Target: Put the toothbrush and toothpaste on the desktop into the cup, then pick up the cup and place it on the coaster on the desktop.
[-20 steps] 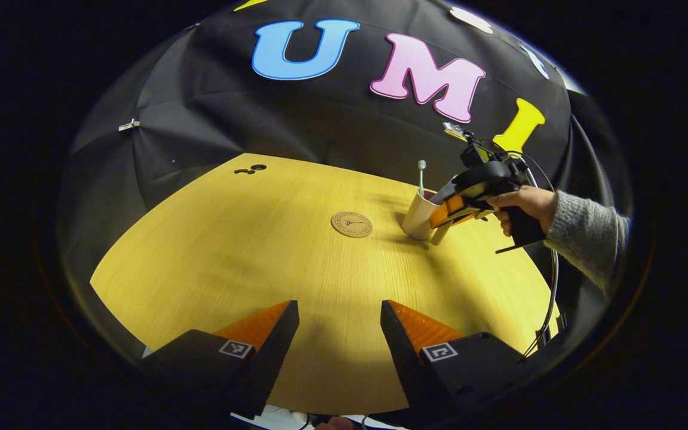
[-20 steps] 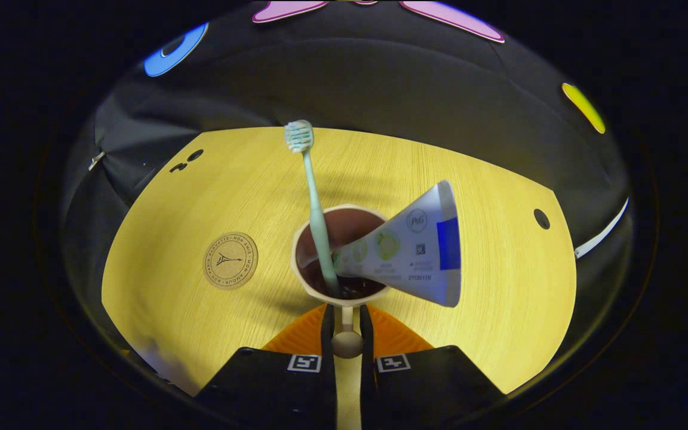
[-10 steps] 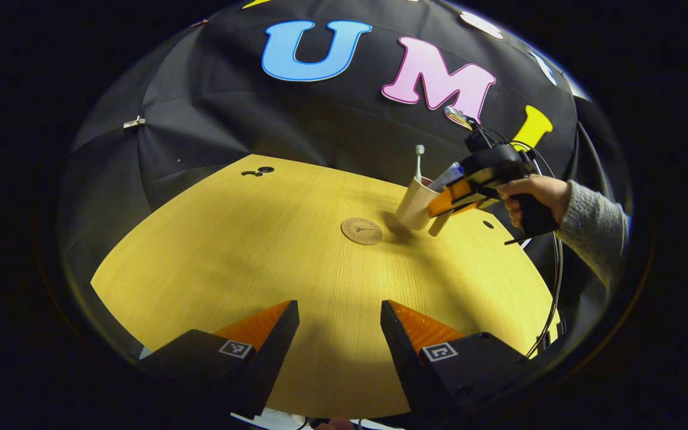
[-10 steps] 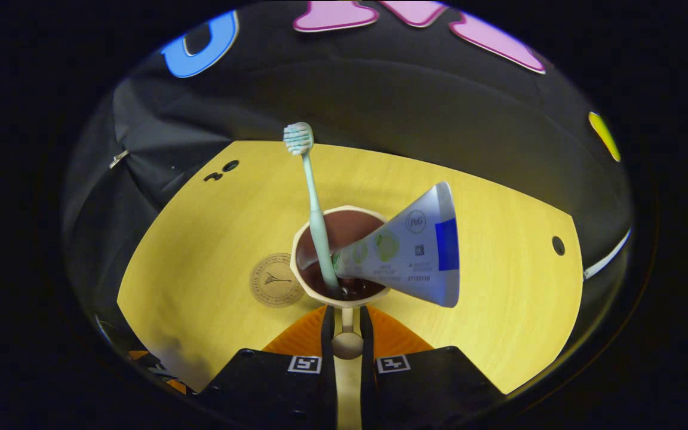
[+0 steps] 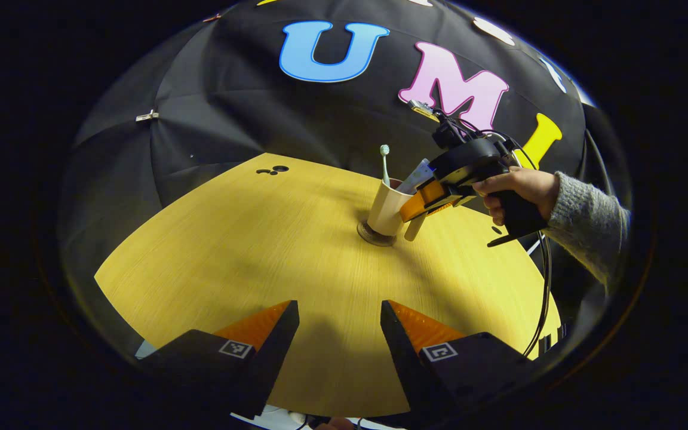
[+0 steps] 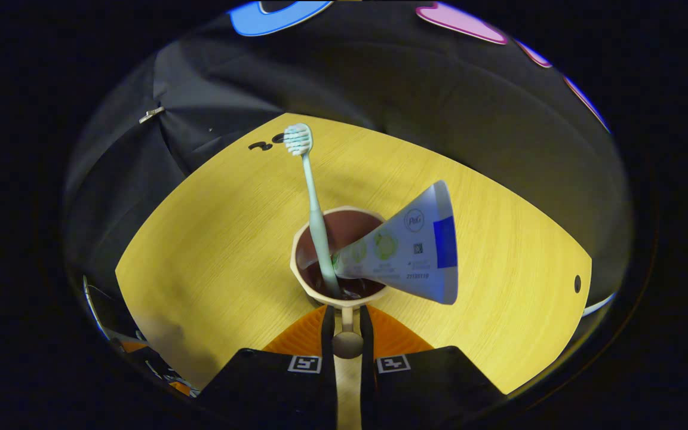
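Cup handle between right tongs, over coaster.

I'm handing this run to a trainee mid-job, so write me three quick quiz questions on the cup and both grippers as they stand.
1. True or false: the toothbrush and toothpaste stand in the cup.
2. What does the right gripper clamp? A) cup handle B) toothbrush C) coaster
3. Fill in: the left gripper is ____.

Key: 1 true. 2 A. 3 open, holding nothing above the desktop; in the left gripper view the cup sits over the coaster.
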